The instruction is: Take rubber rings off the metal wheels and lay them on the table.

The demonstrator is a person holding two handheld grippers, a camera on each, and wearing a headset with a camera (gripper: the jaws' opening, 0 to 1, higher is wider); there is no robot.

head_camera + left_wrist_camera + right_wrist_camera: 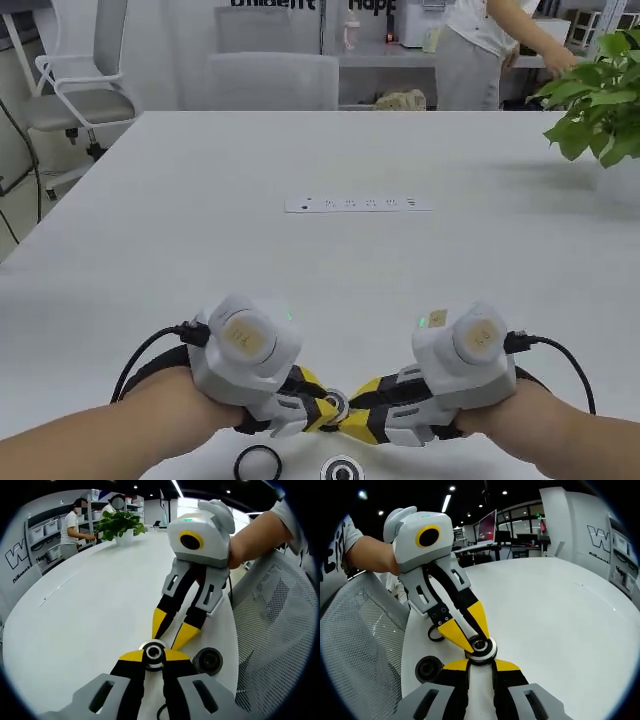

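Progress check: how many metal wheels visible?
2. First wheel is between the fingers of left gripper and right gripper; second wheel lies on the table, nearer the camera. Others may be hidden.

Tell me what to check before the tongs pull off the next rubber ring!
1. Left tongs hug the wheel on both sides: ok.
2. Right tongs really pinch its rubber ring: cannot tell.
3. Bare table ahead for laying the ring down: ok.
4. Loose ring already lies flat on the table: ok.
5. Second wheel sits very near the tongs and might get bumped: not ok.
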